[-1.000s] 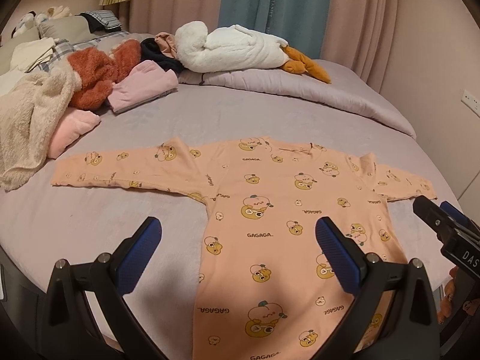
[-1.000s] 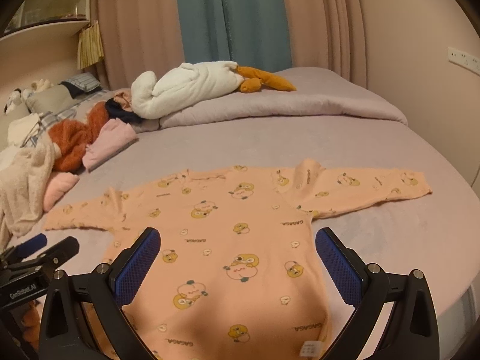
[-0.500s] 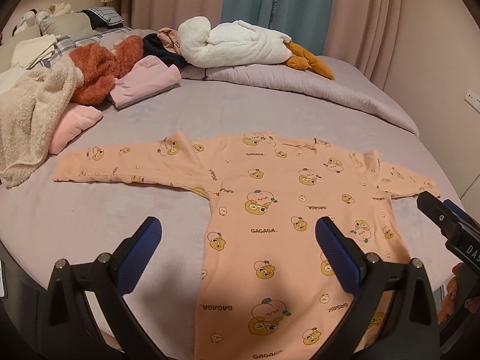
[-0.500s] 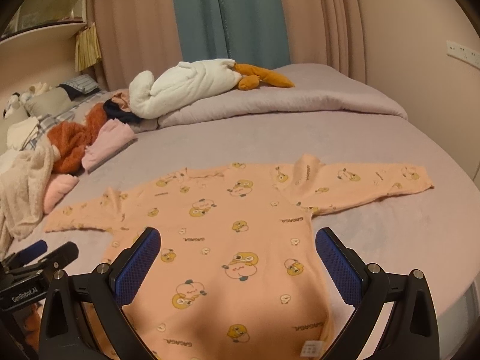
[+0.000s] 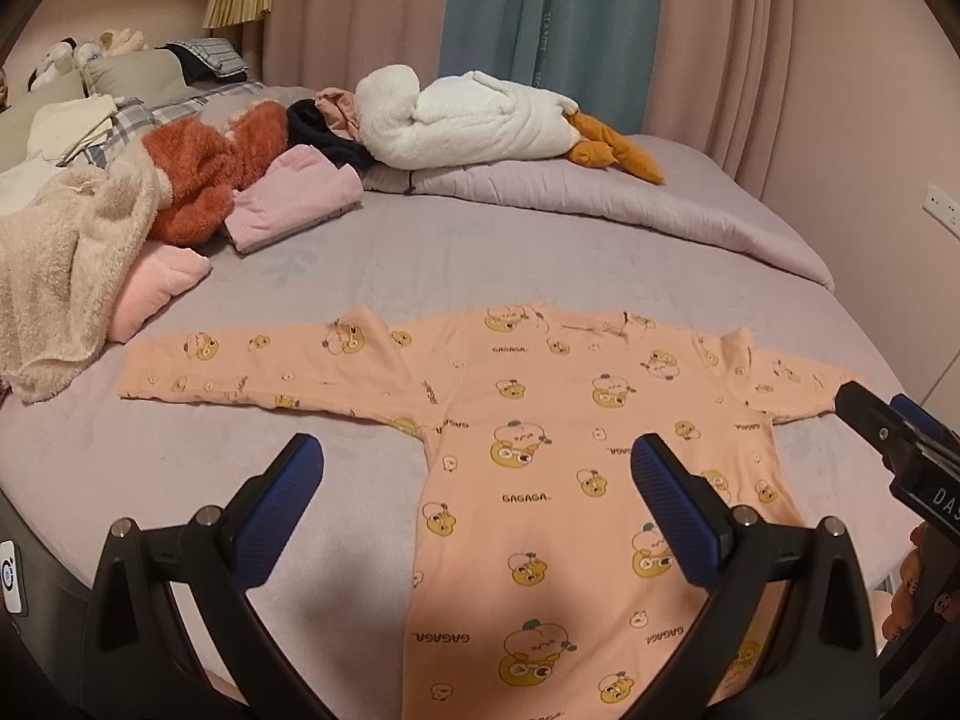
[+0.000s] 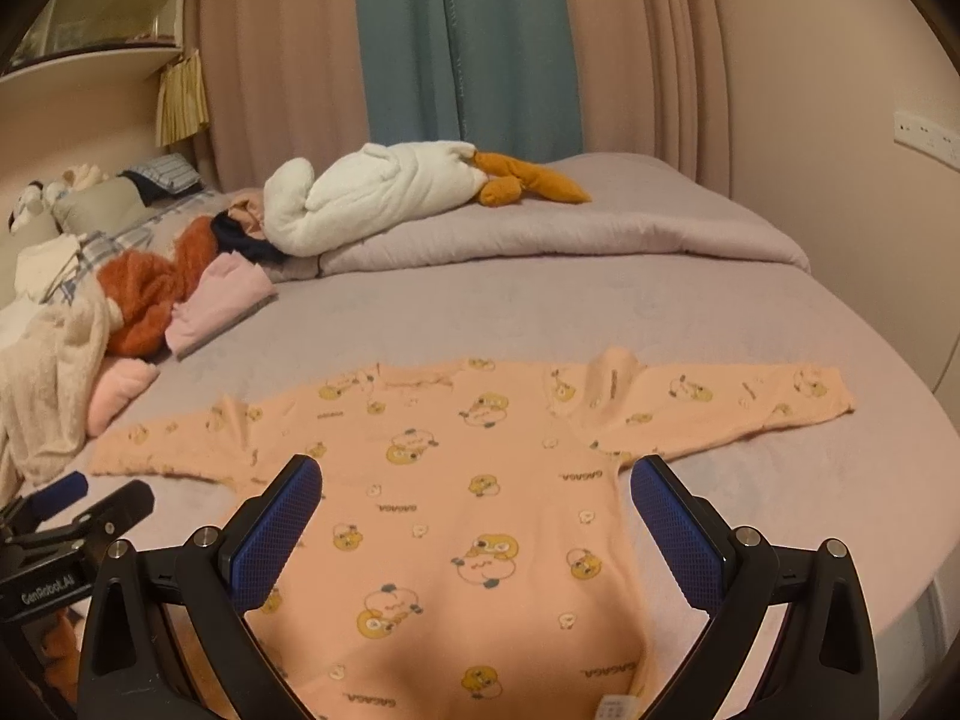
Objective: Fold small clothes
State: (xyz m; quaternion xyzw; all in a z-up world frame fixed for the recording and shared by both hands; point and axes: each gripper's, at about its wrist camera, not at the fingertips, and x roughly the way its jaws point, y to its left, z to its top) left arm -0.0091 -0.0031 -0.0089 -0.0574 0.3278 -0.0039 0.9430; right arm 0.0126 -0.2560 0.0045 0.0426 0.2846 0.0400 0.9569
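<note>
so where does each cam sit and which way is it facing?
Left wrist: on the left gripper, above the bed's near edge, facing the peach top's left half; own open fingers, right gripper at right.
Right wrist: on the right gripper, facing the top's right half; left gripper at left.
Shared: top, white goose plush, curtains.

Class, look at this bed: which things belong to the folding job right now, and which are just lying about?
In the job:
peach top, spread flat
left claw, open
right claw, open

Lying about:
white plush
pink folded garment
rust fleece
cream blanket
quilt
curtain
</note>
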